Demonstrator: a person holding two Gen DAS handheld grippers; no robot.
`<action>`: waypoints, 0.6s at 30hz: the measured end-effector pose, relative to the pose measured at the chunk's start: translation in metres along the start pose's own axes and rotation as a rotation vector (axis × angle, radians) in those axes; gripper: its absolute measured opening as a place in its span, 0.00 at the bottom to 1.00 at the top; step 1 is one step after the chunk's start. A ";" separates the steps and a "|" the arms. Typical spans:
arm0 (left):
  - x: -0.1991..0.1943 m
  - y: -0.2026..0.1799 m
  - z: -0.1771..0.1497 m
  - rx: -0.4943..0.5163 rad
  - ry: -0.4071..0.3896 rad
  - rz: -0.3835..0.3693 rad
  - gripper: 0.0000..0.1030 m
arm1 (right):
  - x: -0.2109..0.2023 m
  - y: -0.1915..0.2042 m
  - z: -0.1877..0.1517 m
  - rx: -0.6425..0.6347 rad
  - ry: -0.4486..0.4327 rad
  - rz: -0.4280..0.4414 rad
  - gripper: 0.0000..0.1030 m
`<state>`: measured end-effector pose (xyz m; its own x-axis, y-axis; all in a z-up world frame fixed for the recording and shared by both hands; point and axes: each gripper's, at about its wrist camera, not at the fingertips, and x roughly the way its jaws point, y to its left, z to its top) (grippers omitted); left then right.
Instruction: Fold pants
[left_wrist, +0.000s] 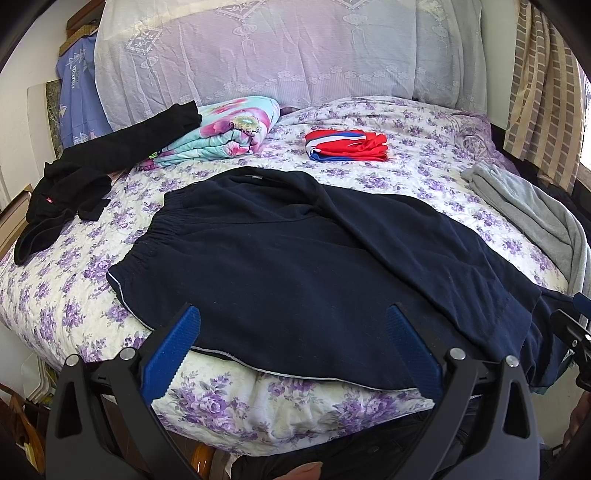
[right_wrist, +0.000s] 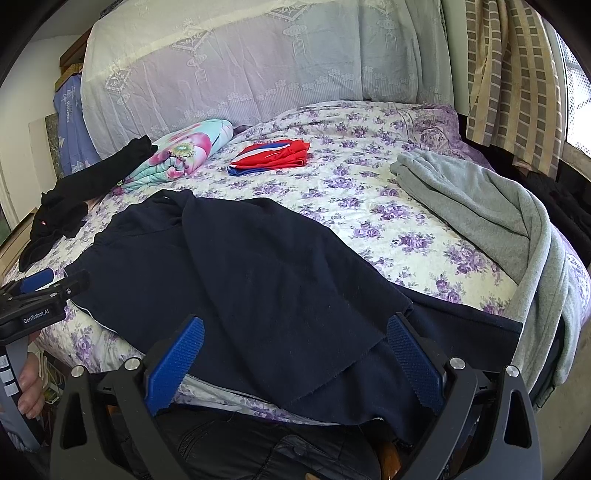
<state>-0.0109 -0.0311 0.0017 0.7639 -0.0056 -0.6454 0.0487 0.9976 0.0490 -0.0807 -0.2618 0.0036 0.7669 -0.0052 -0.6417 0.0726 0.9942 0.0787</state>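
The left claw (left_wrist: 293, 347) hangs over the near edge of the bed (left_wrist: 295, 402), fingers apart and holding nothing, just above the seat of the navy pants (left_wrist: 295, 266); the waistband (left_wrist: 140, 251) lies toward the bed's left edge, and the legs run toward the right near corner, one laid across the other, with their ends spilling over the near edge; the right claw (right_wrist: 295, 350) is likewise spread and empty, straddling the hem of the upper leg (right_wrist: 369, 332).

The garment looks lengthwise-folded already, so the likely step is bringing the leg ends over toward the waistband; to do it well, each claw should pinch both layers at once, close to the edges; lift only enough to clear the cloth, carry both sides evenly, and keep the piped edge aligned; the loose hems hanging off the bed may drag or twist if only one layer is caught.
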 end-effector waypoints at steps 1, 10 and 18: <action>0.000 -0.001 0.000 0.000 0.000 0.000 0.96 | 0.000 0.000 0.001 0.000 -0.001 0.000 0.97; 0.001 -0.001 0.000 -0.001 0.001 0.000 0.96 | 0.001 0.001 -0.001 0.000 0.004 -0.004 0.97; 0.003 -0.013 -0.004 0.000 0.013 -0.003 0.96 | 0.005 -0.001 -0.003 -0.014 0.018 -0.079 0.97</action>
<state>-0.0123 -0.0441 -0.0040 0.7551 -0.0077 -0.6556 0.0513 0.9976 0.0474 -0.0790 -0.2621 -0.0018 0.7477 -0.0823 -0.6589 0.1239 0.9921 0.0167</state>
